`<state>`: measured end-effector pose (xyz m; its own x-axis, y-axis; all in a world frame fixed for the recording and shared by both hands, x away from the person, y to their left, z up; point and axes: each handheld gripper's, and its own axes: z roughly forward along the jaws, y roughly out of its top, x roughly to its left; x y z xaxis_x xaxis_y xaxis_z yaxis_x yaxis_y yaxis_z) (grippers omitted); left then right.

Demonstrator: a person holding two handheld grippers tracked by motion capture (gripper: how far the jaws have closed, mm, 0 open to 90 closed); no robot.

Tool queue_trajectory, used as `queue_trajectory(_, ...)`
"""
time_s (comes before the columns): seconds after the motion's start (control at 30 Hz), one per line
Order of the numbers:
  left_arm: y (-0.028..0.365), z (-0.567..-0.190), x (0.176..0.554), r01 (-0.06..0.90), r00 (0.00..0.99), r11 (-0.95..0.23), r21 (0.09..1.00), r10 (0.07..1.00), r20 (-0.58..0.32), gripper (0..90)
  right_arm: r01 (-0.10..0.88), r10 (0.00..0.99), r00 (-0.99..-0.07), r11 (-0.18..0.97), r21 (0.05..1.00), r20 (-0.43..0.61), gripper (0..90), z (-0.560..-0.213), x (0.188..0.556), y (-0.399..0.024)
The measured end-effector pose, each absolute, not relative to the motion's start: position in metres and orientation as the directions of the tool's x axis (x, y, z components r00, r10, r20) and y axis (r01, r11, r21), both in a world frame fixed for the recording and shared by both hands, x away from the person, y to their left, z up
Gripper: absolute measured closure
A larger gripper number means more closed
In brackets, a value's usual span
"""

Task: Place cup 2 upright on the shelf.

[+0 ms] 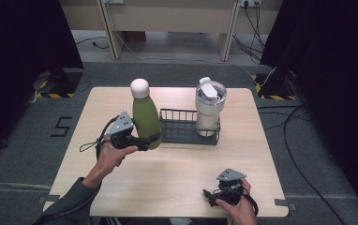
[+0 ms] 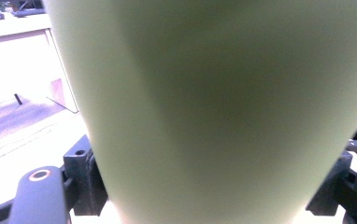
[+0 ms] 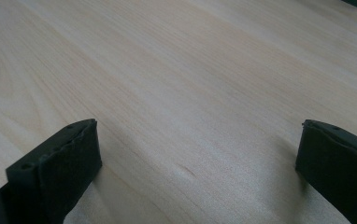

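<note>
Bottles: one green bottle (image 1: 146,121) with a rounded white cap (image 1: 139,87), upright, just left of the rack; the left gripper view shows its green body (image 2: 223,107) close up between the two black jaws.
Left tongs (image 1: 145,143): one pair, clamped on the lower body of the green bottle, held by the person's left hand (image 1: 111,153) over the left half of the counter.
Right tongs (image 1: 213,197): one pair, jaws standing wide apart with nothing between them, low over bare wood at the near right edge of the counter; the right hand (image 1: 237,206) grips the body.
Tumblers: one white tumbler (image 1: 209,107) with a clear lid, standing upright at the right end of the rack.
Racks: one dark wire rack (image 1: 179,127), near the middle of the counter, between the bottle and the tumbler.
Counter (image 1: 177,173): one, pale wood; its grain shows under the right tongs (image 3: 200,154).
Grey plates: two, one on top of each pair of tongs.
</note>
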<state>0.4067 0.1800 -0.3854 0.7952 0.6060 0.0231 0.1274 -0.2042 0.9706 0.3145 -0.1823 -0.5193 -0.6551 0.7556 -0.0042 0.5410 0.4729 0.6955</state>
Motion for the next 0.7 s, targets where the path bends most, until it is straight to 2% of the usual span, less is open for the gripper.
queue_trajectory(0.7,0.148,-0.378,0.461,0.111,0.779,-0.174,0.978,0.627,0.023,20.5,0.539,0.751,-0.660,0.478,0.694,-0.005,0.5,-0.519,0.315,-0.183)
